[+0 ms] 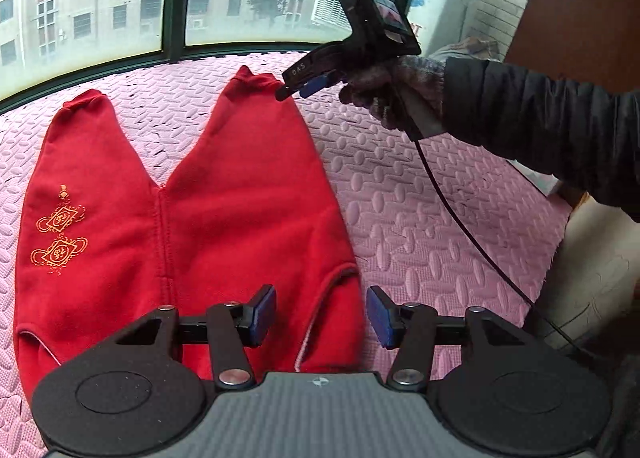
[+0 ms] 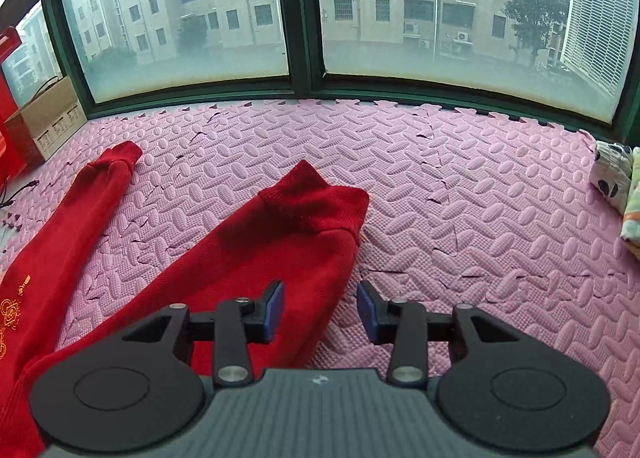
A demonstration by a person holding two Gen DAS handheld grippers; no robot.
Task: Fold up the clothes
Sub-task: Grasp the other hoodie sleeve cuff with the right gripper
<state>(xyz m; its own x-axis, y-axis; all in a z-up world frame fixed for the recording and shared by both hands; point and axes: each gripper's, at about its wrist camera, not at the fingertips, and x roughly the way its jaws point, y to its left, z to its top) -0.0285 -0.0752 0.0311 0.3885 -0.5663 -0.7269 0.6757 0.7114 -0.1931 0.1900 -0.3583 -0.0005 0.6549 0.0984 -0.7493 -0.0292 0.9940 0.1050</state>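
Two legs of the red trousers [image 1: 192, 226] lie spread flat on the pink foam mat [image 1: 400, 218]. Left gripper [image 1: 321, 316] hovers agape at the waist, empty; right gripper [image 2: 320, 312] gapes above a cuff [image 2: 316, 198]. Pinching one fabric layer could drag the legs askew.

Right gripper [image 2: 320, 312] gaping over pink mat [image 2: 460, 218]; red trousers [image 2: 280, 242] ahead, one cuff just beyond the left finger [image 2: 272, 312].

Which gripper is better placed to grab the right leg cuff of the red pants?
Right. The right gripper is open beside the cuff at the far end; the left gripper sits back at the waist.
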